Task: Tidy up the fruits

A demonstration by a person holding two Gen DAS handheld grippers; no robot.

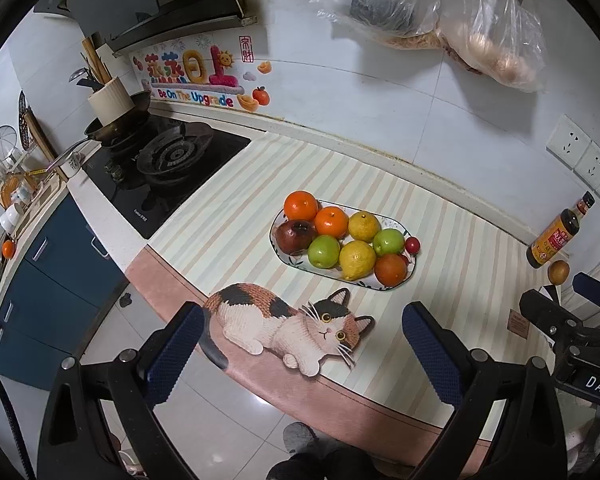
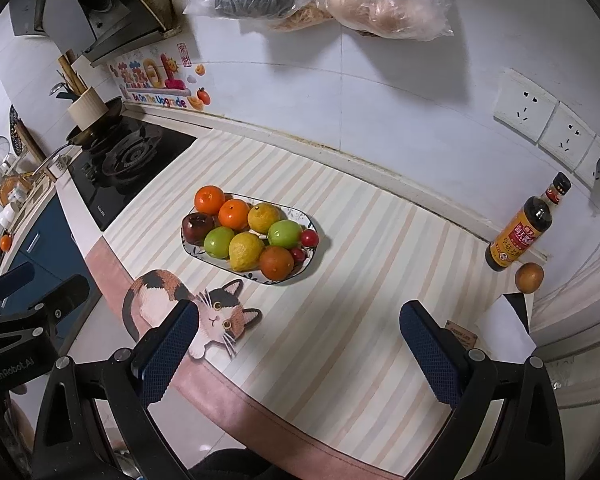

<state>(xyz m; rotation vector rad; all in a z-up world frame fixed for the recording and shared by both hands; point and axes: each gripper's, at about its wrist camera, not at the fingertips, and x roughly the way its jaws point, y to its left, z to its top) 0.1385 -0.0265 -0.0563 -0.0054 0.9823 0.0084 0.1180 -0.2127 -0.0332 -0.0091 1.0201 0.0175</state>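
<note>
Ahead of both grippers, mid-counter, sits the oval plate point(image 1: 380, 287) heaped with fruit: two oranges at the far-left end, a dark red apple point(image 1: 295, 236) beside them, two green apples, two yellow citrus, a darker orange point(image 1: 390, 269) at the near-right end, and cherry-sized red fruits on the right rim. Plate's long axis runs from far-left to near-right in both wrist views, its near-right end pointing toward the right side of the counter point(image 2: 340, 320).

One stray: a small brown round fruit point(image 2: 529, 277) lies off the plate, well apart to the right, just beside the soy sauce bottle point(image 2: 520, 230) near the wall. Round, so no long axis to line up on.

Right hand-held gripper point(image 2: 298, 344): jaws spread wide, nothing between them, hovering over the near counter edge. Stray fruit lies forward and to its right; plate forward and slightly left.

Left hand-held gripper point(image 1: 302, 344): also spread, empty, above the cat-shaped mat point(image 1: 288, 324). Plate straight ahead; stray far off to its right.

Judgement: right arm is the nearer one for the stray; its likely move is forward-right, then back left to the plate.
</note>
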